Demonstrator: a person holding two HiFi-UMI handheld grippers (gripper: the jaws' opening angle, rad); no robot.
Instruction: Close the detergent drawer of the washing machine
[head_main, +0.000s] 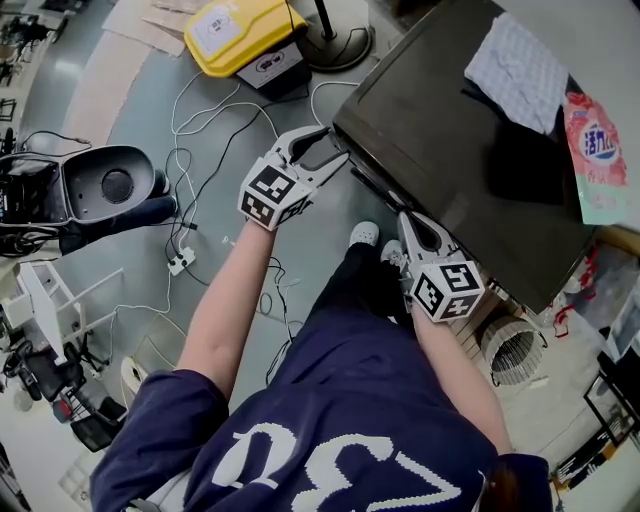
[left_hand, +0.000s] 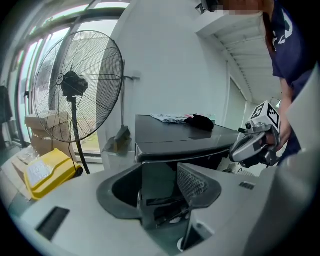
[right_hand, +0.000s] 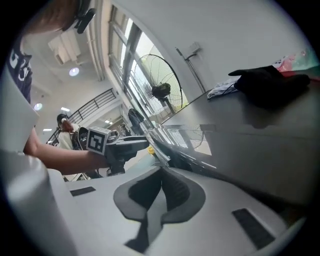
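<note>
Two claws are held by the washing machine (head_main: 440, 160) front: left claw (head_main: 333, 150) opened, right claw (head_main: 407, 222) closed, empty.

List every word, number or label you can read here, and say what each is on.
"活力": white characters on the pink packet on top of the washing machine; its smaller print is unreadable.
Large white print on the person's dark shirt: upside down, cut off, not readable for certain.
White label on the yellow box: too small to read.
</note>
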